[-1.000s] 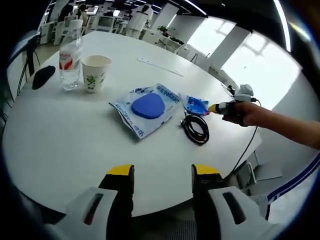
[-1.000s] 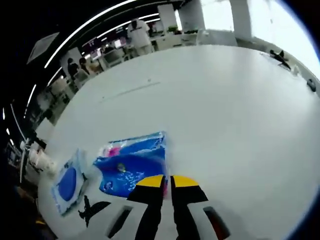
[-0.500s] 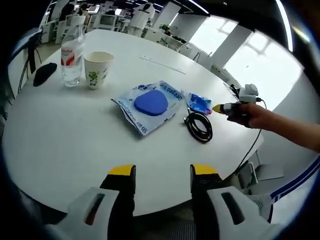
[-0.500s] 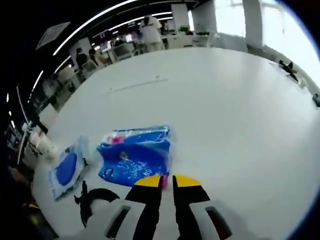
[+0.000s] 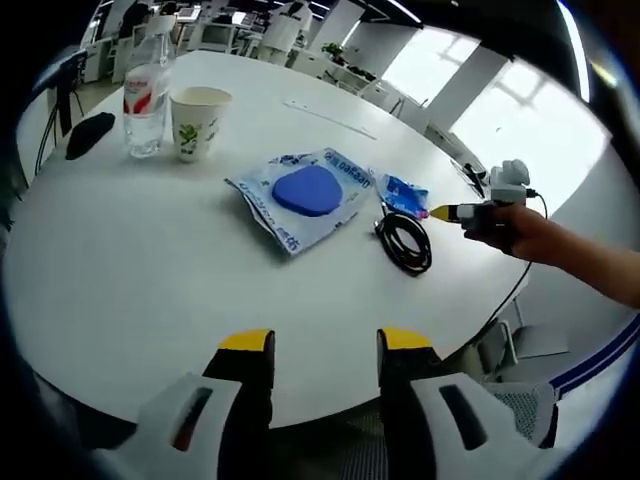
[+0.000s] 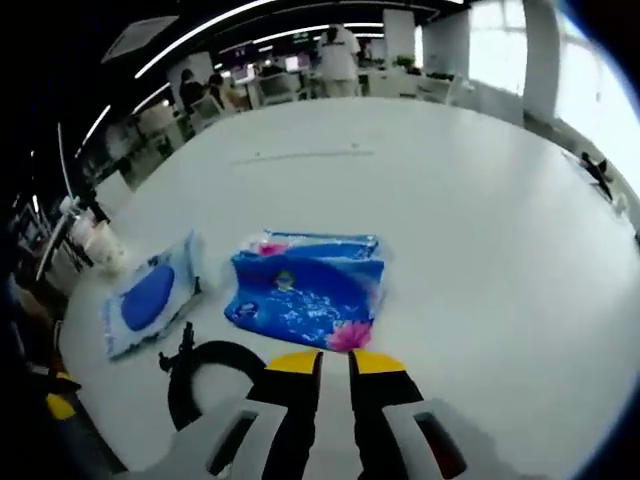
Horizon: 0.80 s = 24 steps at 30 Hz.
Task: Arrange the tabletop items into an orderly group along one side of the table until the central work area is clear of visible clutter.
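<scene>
- Right gripper view: your right gripper (image 6: 335, 362) has pulled back a little from the small blue packet (image 6: 308, 288). A second ago the yellow tips sat right over its near edge. Now they sit just in front of it, close to its pink corner.
- Your right jaws are pressed almost together with nothing between them. You are not holding the packet.
- You can see more of the black cable (image 6: 212, 375) now. It lies coiled just beside your right gripper, on its left in this view.
- The wipes pack (image 6: 151, 297) with the blue lid lies a bit farther off, past the cable.
- In the left gripper view, your left gripper (image 5: 313, 348) has its jaws wide apart and is holding nothing. It hangs over the near edge of the white table (image 5: 120, 260).
- That view has hardly shifted. The wipes pack (image 5: 306, 194), the small blue packet (image 5: 404, 194) and the black cable (image 5: 407, 243) have not moved on the table.
- The water bottle (image 5: 142, 105), the paper cup (image 5: 198, 122) and a dark flat thing (image 5: 88, 133) sit together at the far side.
- So nothing has been tidied yet. The three things in the middle still need to go over by the bottle and cup.
- Open your right jaws before you reach for the packet.
</scene>
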Each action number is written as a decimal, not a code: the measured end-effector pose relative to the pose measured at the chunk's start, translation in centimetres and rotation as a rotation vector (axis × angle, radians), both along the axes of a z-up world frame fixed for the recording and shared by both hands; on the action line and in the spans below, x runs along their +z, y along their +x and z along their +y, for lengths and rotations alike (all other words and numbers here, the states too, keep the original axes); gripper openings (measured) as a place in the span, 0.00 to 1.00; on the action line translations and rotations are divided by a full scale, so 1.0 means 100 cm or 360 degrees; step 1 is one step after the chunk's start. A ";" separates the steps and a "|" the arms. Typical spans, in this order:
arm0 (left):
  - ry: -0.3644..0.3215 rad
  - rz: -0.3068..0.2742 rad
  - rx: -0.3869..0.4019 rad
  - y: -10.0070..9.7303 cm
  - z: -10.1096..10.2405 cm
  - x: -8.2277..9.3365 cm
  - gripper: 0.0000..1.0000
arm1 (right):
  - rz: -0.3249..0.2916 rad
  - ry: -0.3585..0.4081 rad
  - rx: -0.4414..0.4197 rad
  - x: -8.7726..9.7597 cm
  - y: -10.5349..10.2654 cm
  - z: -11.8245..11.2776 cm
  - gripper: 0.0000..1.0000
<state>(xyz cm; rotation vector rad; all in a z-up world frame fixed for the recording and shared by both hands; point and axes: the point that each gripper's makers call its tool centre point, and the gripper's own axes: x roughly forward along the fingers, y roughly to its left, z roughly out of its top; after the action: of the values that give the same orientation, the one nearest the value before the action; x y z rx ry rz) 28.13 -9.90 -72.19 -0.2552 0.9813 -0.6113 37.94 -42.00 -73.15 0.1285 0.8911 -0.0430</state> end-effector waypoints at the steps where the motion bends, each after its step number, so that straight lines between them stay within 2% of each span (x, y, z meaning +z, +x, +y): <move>1: 0.0001 0.0003 0.0001 0.000 0.000 -0.001 0.39 | 0.0000 -0.0002 0.0019 -0.001 0.000 0.003 0.09; 9: -0.0013 0.0014 0.0014 0.007 -0.003 -0.005 0.39 | 0.0003 -0.0031 0.0114 -0.001 -0.008 0.023 0.10; 24: -0.0045 0.0023 0.0142 0.025 0.005 -0.012 0.34 | -0.0066 -0.0030 0.0288 0.011 -0.002 0.074 0.10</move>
<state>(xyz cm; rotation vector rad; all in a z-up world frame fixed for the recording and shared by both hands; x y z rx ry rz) 30.59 -9.39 -73.37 -0.3273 0.9705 -0.5427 37.78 -34.56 -72.08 0.0311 0.8578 0.1193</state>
